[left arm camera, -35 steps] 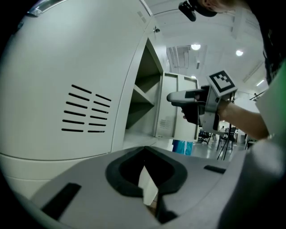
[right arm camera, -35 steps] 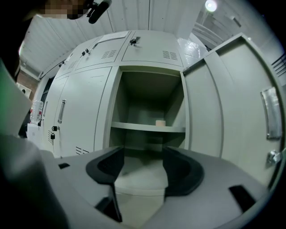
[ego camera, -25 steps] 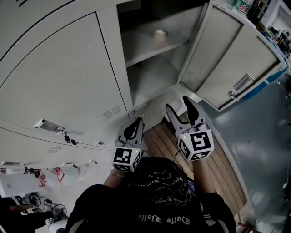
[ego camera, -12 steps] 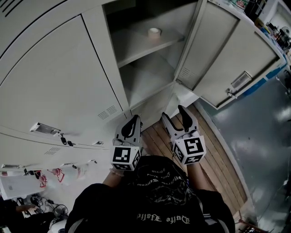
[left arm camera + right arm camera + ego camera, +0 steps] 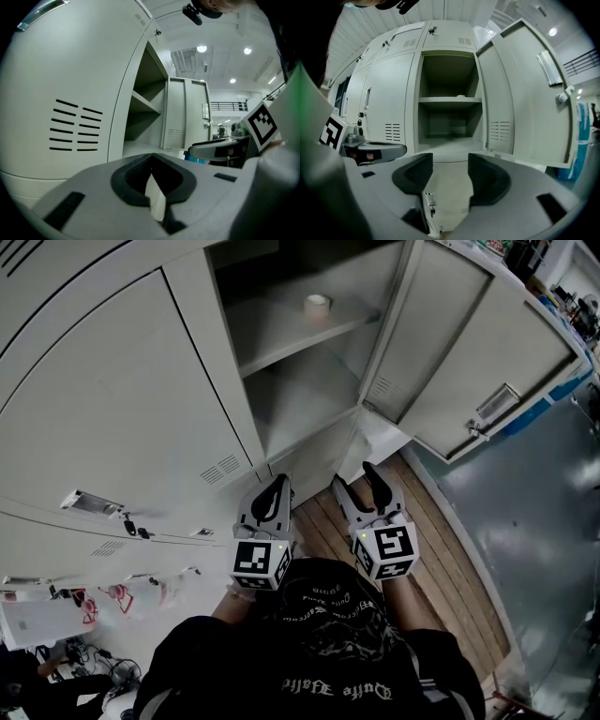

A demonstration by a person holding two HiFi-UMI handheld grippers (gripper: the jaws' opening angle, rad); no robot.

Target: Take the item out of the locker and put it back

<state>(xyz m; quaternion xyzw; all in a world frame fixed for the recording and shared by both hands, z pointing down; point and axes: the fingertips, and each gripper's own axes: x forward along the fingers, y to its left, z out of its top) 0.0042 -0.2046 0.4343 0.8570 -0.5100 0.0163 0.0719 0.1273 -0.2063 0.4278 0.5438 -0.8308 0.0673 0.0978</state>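
A small pale roll [image 5: 317, 304] lies on the upper shelf of the open locker [image 5: 300, 390]; in the right gripper view the roll [image 5: 461, 96] is a small shape at the shelf's edge. My right gripper [image 5: 356, 476] hangs low in front of the locker's base, well short of the shelf. Its jaws are apart and closing, and nothing is between them [image 5: 450, 164]. My left gripper [image 5: 278, 482] is beside it, in front of the shut neighbouring door, with its jaws shut and empty [image 5: 151, 161].
The locker door [image 5: 478, 362] stands swung open to the right, with a handle [image 5: 497, 409] on its outer face. Shut locker doors [image 5: 122, 399] fill the left. Wooden floor [image 5: 441, 568] runs under the grippers, and a grey panel [image 5: 544, 521] stands at right.
My right gripper has drawn back a little toward my body and its jaws have narrowed slightly. The left gripper has hardly moved.
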